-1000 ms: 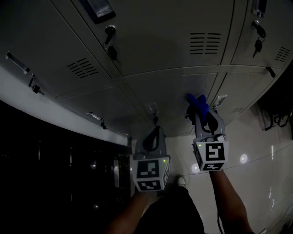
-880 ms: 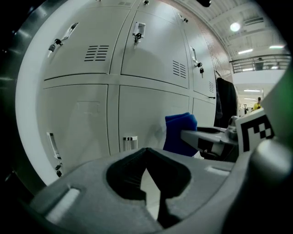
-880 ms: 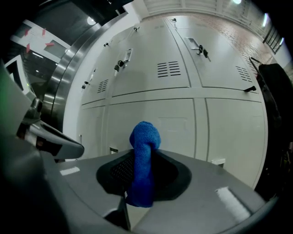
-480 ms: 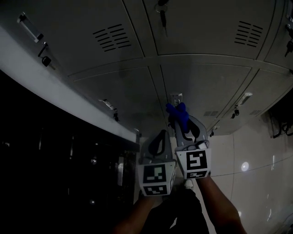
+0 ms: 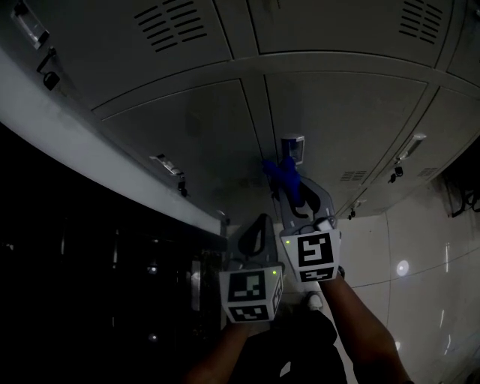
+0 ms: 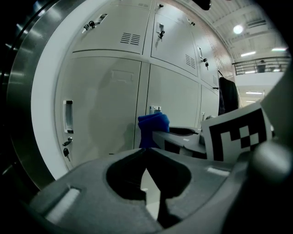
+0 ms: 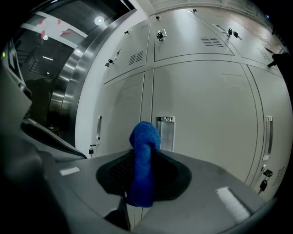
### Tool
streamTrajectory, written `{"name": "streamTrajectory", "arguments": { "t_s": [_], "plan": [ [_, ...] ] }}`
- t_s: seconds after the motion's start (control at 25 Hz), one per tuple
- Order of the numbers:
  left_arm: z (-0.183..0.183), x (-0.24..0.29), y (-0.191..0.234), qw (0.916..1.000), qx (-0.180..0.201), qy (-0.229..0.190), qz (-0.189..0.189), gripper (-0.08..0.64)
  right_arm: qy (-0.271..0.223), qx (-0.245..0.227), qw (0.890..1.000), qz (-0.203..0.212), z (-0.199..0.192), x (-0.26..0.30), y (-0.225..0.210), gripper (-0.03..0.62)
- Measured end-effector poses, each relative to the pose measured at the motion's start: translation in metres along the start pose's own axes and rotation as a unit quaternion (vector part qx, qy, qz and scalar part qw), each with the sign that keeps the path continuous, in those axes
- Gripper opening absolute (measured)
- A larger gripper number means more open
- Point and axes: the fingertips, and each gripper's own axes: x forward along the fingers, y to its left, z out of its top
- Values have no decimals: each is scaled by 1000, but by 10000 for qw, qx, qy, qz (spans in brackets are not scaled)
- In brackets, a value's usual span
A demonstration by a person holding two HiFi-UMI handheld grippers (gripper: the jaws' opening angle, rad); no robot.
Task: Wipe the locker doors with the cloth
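Cloth (image 7: 143, 151), a soft blue wad, stands pinched upright in the clenched right tool (image 7: 144, 183), its free end near the locker doors (image 7: 206, 105) by a recessed handle (image 7: 165, 132); I cannot tell whether it touches them. It looks light, limp and compressible, so the hold belongs low on the bunch, leaving a padded end to press flat. The left tool (image 6: 146, 157) is closed on nothing.

Cloth (image 7: 143, 155) tail hidden between jaws, upper locker doors (image 5: 337, 22) cut off above
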Motion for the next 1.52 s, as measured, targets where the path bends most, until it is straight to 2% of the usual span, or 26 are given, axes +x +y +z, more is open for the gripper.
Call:
{"name": "streamTrajectory", "arguments": {
  "t_s": [0.2, 0.48, 0.88, 1.24, 1.4, 1.52],
  "plan": [
    [8, 12, -16, 9998, 85, -34, -187, 3, -12, -63, 9998, -166, 6, -7, -20, 83],
    [29, 16, -48, 9987, 200, -141, -451, 3, 35, -23, 9984, -570, 8, -33, -70, 83],
    [20, 35, -95, 9973, 349, -132, -631, 3, 124, -79, 9947, -1020, -11, -70, -142, 83],
    [13, 57, -121, 9970, 409, -166, -632, 3, 179, -123, 9910, -1323, -32, -89, -198, 83],
    [10, 64, -124, 9975, 335, -147, -607, 3, 184, -192, 9915, -1274, -35, -88, -204, 83],
    [10, 63, -118, 9984, 205, -126, -513, 3, 117, -133, 9931, -1159, -30, -93, -190, 83]
  ]
}}
